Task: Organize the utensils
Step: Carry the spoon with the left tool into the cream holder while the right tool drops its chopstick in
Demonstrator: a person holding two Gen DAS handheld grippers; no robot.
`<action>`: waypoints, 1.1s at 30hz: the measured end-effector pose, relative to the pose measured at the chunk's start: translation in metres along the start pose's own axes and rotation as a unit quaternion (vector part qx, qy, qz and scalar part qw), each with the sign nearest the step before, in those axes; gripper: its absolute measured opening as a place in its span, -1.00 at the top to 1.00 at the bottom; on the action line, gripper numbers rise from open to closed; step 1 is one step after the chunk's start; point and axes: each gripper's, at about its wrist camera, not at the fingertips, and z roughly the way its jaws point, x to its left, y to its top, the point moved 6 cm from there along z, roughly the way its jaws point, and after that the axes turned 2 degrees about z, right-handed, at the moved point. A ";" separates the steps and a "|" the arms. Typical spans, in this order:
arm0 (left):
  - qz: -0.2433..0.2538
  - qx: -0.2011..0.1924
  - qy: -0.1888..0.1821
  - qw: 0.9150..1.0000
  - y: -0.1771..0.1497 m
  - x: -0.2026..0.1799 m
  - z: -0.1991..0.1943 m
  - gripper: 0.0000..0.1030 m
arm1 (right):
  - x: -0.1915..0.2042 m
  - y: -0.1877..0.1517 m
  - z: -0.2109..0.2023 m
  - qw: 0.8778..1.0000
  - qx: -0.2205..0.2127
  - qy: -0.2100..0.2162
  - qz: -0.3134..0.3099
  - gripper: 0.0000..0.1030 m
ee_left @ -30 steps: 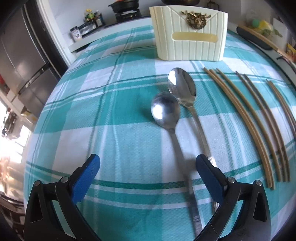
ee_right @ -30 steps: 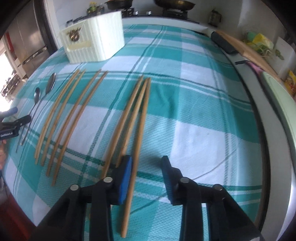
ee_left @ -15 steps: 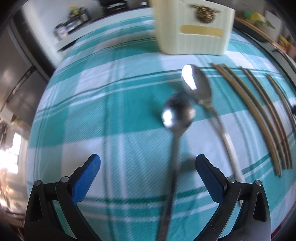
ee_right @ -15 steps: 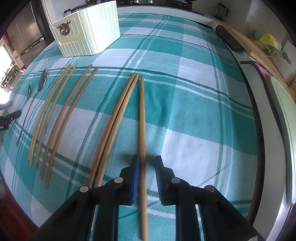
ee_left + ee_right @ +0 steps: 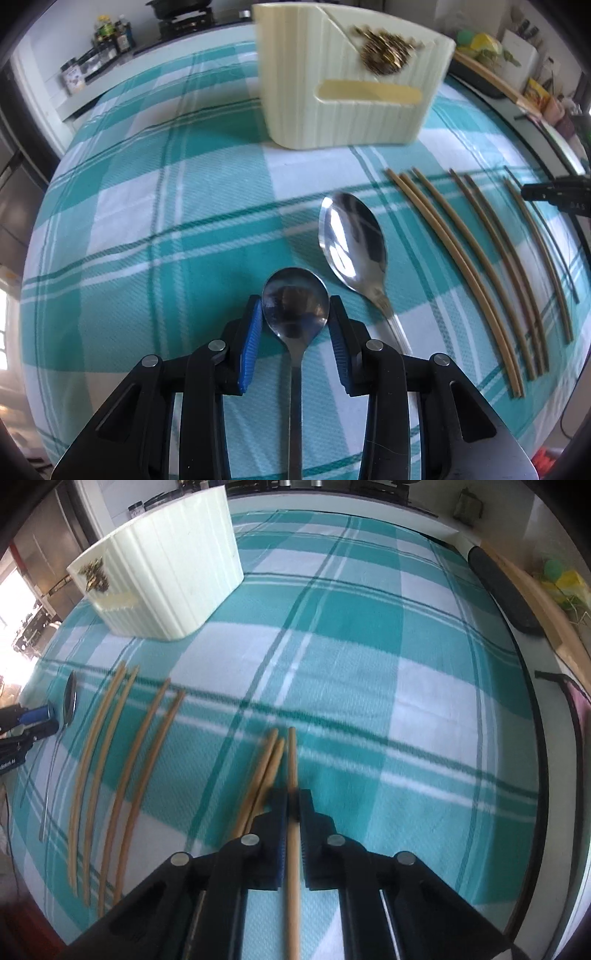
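My left gripper [image 5: 295, 306] has its jaws closing around the small steel spoon [image 5: 295, 314], and the blue pads [image 5: 253, 332] touch both edges of its bowl. A larger spoon [image 5: 351, 240] lies just to the right on the checked cloth. Further right lie several loose chopsticks [image 5: 461, 266]. The cream ribbed utensil holder [image 5: 343, 92] stands at the back. My right gripper [image 5: 291, 797] is shut on one wooden chopstick [image 5: 291, 760], which runs back between its fingers. Two more chopsticks [image 5: 266, 764] lie just left of it, and the holder [image 5: 166, 572] is at far left.
The teal and white checked cloth [image 5: 369, 646] covers the table. Bottles and jars [image 5: 107, 33] stand on a counter at back left. A dark roll [image 5: 502, 587] and a wooden board [image 5: 535, 590] lie along the table's right edge.
My left gripper moved forward over the small spoon, and its jaws went from wide open to narrow around the bowl. The right gripper slid forward along the rightmost chopstick and shut on it.
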 end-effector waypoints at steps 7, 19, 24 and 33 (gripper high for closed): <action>-0.033 -0.078 -0.023 0.996 -0.003 0.017 -0.067 0.31 | 0.012 -0.001 -0.080 0.994 -0.109 0.010 0.003 0.87; -0.046 -0.189 -0.073 0.978 0.003 0.019 -0.177 0.31 | 0.050 -0.016 -0.215 0.963 -0.269 0.015 -0.007 0.87; -0.047 -0.207 -0.088 0.973 0.034 0.025 -0.199 0.32 | 0.067 0.020 -0.236 0.949 -0.314 0.016 -0.012 0.87; -0.057 -0.277 -0.091 0.955 0.158 0.038 -0.246 0.32 | 0.101 0.127 -0.277 0.916 -0.400 0.036 -0.018 0.87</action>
